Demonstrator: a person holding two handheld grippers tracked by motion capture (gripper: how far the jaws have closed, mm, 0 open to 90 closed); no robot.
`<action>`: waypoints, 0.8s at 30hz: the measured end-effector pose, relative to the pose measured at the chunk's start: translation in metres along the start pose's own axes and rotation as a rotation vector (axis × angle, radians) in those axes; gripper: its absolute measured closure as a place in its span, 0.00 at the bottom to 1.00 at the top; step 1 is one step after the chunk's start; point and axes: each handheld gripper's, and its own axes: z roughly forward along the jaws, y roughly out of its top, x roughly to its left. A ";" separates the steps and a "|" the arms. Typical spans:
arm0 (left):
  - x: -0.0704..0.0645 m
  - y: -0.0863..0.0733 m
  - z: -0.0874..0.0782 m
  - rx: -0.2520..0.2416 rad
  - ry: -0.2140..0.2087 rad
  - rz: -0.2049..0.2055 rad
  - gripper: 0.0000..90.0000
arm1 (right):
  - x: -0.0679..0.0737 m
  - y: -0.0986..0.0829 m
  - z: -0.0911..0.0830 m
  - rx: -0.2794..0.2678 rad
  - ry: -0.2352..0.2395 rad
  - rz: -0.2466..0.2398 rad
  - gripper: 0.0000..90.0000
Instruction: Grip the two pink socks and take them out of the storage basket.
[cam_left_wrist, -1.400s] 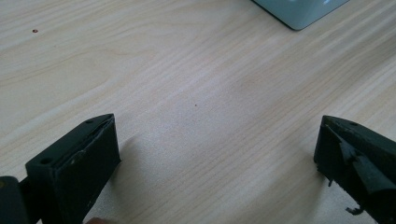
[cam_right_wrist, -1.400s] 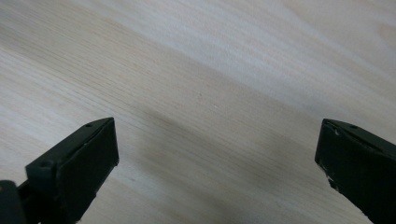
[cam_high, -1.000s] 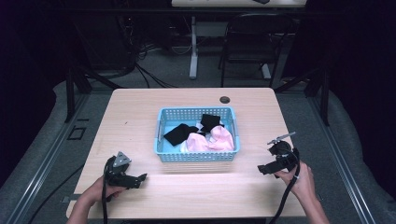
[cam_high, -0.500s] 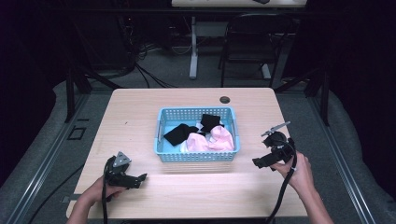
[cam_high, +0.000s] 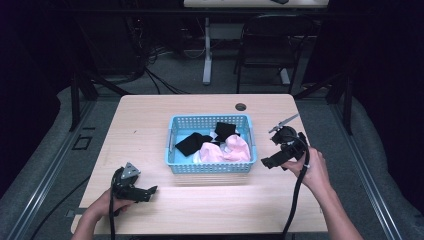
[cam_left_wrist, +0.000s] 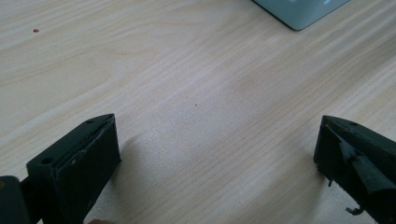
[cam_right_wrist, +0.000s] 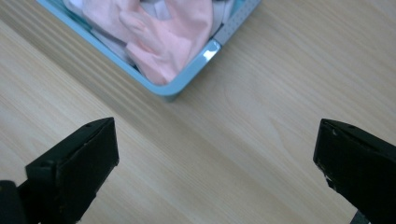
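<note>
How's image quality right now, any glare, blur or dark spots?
High view: table evenly lit, surroundings dark, picture slightly soft. Right gripper view: bright glint on the basket corner, pink cloth a bit blurred. Left gripper view: wood grain sharp, soft shadows beside the jaws.

Wooden table (cam_high: 150, 125), pale grain | small dark round grommet (cam_high: 241, 107) at 1 o'clock on tabletop, near far edge | black chair (cam_high: 265, 45) on floor at 12 o'clock beyond table | cables (cam_high: 160, 82) on grey floor at 11 o'clock
</note>
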 end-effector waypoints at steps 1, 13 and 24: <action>0.000 0.000 0.000 0.000 0.000 0.000 0.00 | 0.000 0.004 -0.001 0.002 0.003 -0.009 0.00; 0.000 0.000 0.000 0.000 0.000 0.000 0.00 | 0.011 0.044 -0.005 -0.010 0.020 -0.073 0.00; 0.000 0.000 0.000 0.000 0.000 -0.001 0.00 | 0.020 0.074 0.012 0.022 0.074 -0.130 0.00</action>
